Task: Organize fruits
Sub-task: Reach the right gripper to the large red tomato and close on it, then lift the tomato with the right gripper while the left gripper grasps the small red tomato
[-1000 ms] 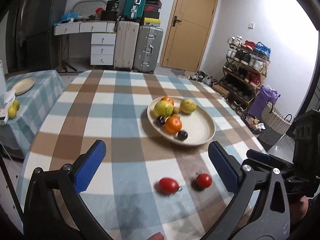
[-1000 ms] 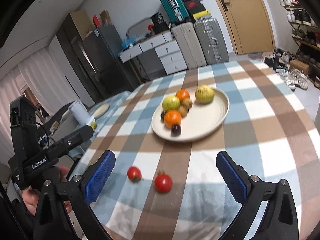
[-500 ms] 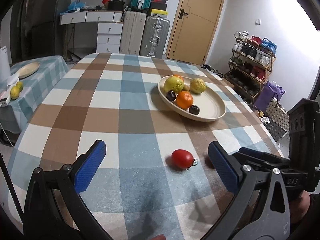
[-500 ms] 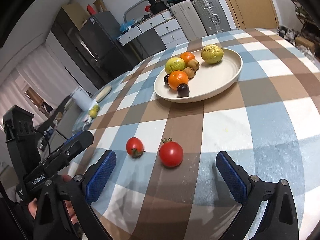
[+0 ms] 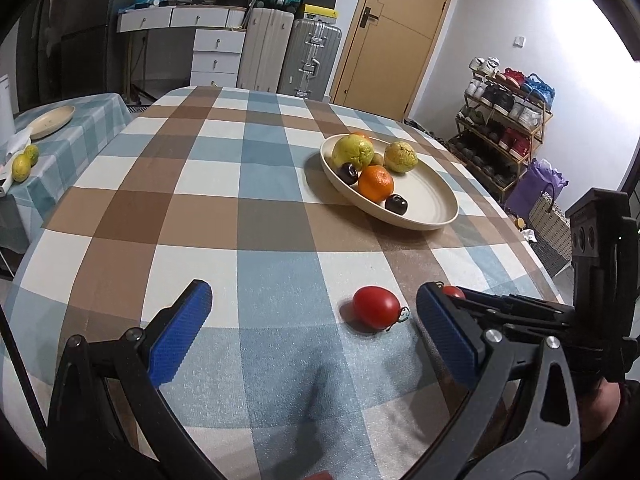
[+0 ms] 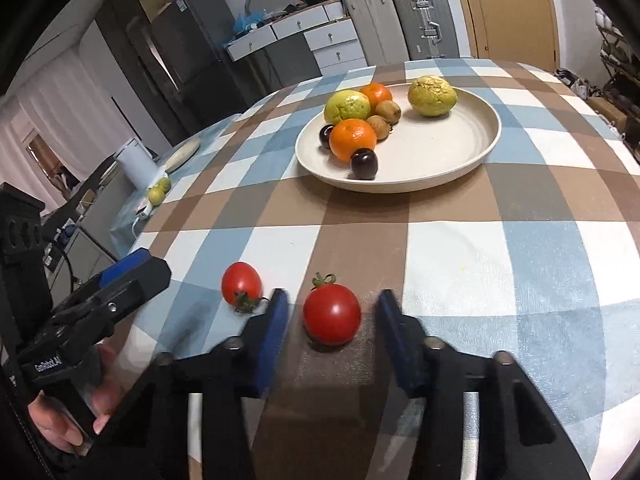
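From the left wrist, the left gripper [image 5: 308,322] hangs spread wide over the checked tablecloth [image 5: 200,208], an oval tomato [image 5: 377,306] lying nearer its right finger; the fruit plate [image 5: 434,204] sits farther back

From the right wrist, the right gripper [image 6: 331,322] brackets a round tomato [image 6: 331,319], blue pads [image 6: 276,316] just beside it, not yet clenched; the oval tomato [image 6: 241,286] rests just to the left

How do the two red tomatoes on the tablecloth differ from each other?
The round tomato looks larger and rounder; the oval tomato looks smaller and longer. The round one sits between the fingers of the right tongs, apart from both; the oval one lies outside them, to the left. Both are red, stemmed, and rest on the tablecloth.
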`<move>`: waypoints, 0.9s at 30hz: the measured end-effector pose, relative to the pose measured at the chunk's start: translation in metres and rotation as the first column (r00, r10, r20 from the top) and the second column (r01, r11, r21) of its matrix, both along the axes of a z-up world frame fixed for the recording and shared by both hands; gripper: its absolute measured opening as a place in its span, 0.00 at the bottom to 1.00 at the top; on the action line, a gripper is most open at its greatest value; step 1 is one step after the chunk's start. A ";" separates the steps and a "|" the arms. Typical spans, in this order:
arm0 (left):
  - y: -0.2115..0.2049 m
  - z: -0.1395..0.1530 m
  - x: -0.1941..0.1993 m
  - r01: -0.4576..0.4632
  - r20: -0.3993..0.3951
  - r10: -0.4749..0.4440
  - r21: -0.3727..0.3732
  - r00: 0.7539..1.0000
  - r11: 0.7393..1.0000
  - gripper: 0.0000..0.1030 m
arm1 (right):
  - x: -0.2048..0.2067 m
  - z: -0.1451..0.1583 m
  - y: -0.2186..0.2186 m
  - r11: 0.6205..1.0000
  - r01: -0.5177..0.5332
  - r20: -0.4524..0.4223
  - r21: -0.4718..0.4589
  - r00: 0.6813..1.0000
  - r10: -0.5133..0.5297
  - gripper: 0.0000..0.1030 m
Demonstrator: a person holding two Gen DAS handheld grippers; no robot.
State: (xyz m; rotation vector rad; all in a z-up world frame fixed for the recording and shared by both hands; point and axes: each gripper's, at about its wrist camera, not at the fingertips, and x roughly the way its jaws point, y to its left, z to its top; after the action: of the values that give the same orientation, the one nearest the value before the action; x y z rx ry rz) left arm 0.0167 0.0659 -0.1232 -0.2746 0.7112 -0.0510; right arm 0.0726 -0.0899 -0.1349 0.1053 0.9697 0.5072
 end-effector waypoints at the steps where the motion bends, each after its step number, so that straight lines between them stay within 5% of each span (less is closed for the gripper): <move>1: 0.000 0.000 0.001 0.000 0.001 0.000 0.002 1.000 1.000 0.99 | 0.000 -0.001 0.000 1.000 -0.004 -0.007 0.002 1.000 0.004 0.33; 27: -0.032 0.000 0.023 0.084 -0.113 -0.084 -0.001 0.990 0.996 0.99 | -0.026 0.027 -0.062 0.985 0.040 0.085 0.169 0.995 -0.055 0.29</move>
State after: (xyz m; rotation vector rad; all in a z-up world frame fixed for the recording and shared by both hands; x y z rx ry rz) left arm 0.0397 0.0339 -0.1236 -0.2447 0.8356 -0.1149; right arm 0.0467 -0.1517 -0.1075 0.2544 0.8341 0.5448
